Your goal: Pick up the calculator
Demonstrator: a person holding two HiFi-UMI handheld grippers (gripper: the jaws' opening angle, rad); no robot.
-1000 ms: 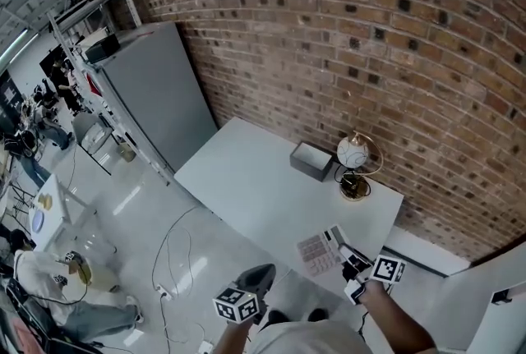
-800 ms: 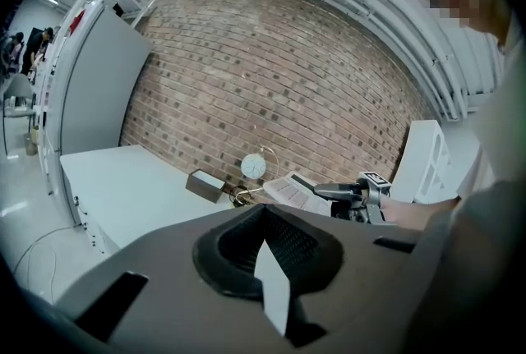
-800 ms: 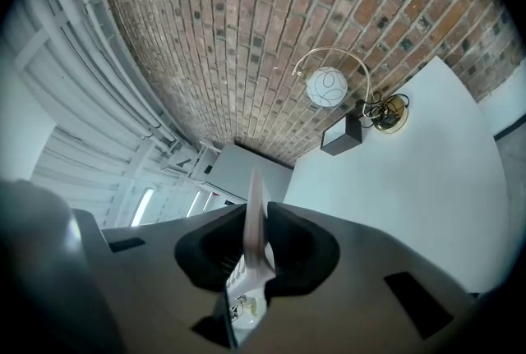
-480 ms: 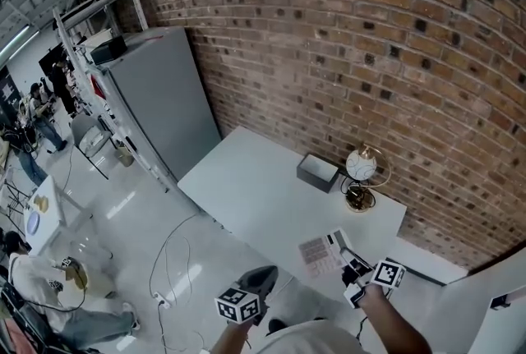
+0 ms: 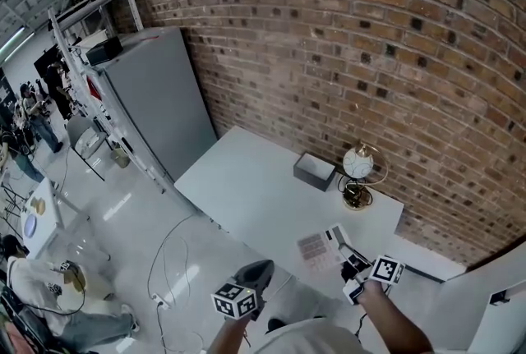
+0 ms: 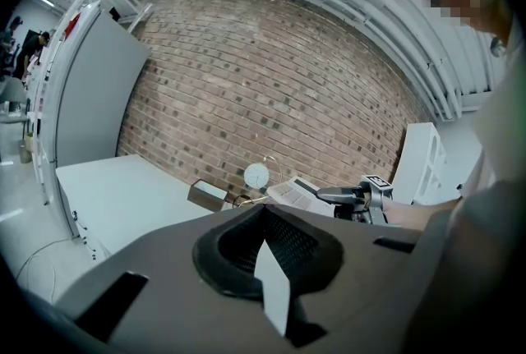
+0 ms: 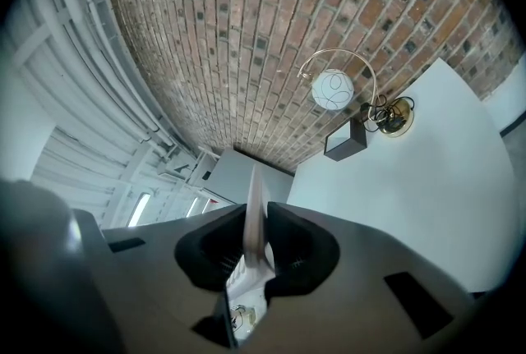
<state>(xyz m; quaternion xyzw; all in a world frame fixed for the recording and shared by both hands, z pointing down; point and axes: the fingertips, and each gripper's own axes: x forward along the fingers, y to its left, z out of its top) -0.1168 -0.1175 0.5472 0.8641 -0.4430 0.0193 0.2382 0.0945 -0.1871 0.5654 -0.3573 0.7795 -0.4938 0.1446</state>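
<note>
Gripping the flat white-and-grey calculator (image 5: 319, 247) by its near end, the right gripper (image 5: 352, 259) has its jaws pinched narrow on the thin edge. It's over the near edge of the white counter (image 5: 246, 180), by the right corner, long axis poking leftward out of those jaws. The left gripper (image 5: 255, 272) hangs off the counter, jaws together, empty, clearly the farther one.

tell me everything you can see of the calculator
The calculator is a thin, flat, pale grey slab, plastic by its look, with rows of keys and a dark display strip on its face. The right gripper is shut on one end; its view shows the slab edge-on between the pads. It sticks out over the near edge of the white table.
</note>
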